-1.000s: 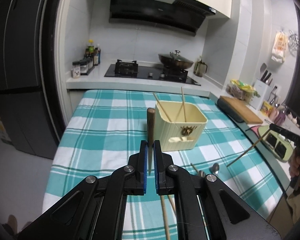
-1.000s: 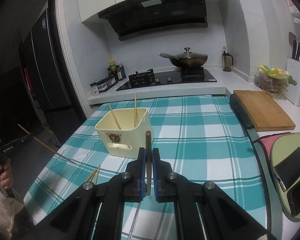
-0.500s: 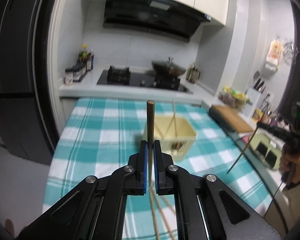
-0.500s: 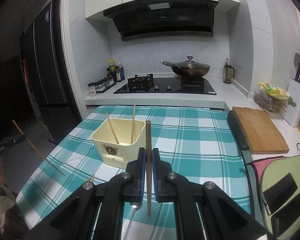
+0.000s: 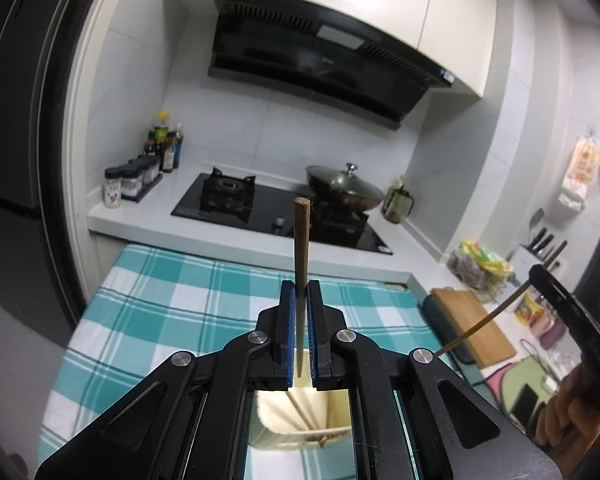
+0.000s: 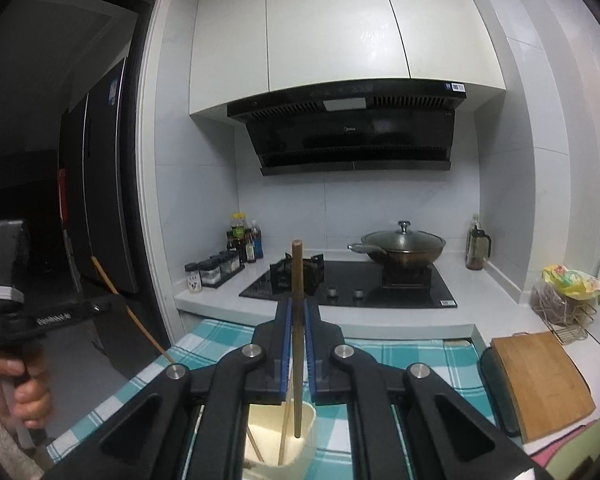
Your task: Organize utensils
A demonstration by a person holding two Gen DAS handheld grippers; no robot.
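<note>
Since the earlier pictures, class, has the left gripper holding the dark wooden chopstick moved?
Yes. The left gripper has risen and advanced over the cream plastic utensil holder, which now sits beneath its jaws.

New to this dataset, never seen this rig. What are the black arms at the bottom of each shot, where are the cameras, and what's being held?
There is no robot here. A person holds a two-finger tool in each hand, and a fisheye camera on each tool looks forward along its fingers, so the black linkages at the bottom of each picture are the tool itself.

In the left wrist view, the left tool is shut on a dark chopstick standing upright. The right tool appears at its right edge, gripped by a hand.

In the right wrist view, the right tool is shut on another chopstick. The left tool shows at its left edge.

Below both tools sits a cream holder with two chopsticks already inside, on a teal checked cloth. Behind it are a stove and a lidded wok.
</note>
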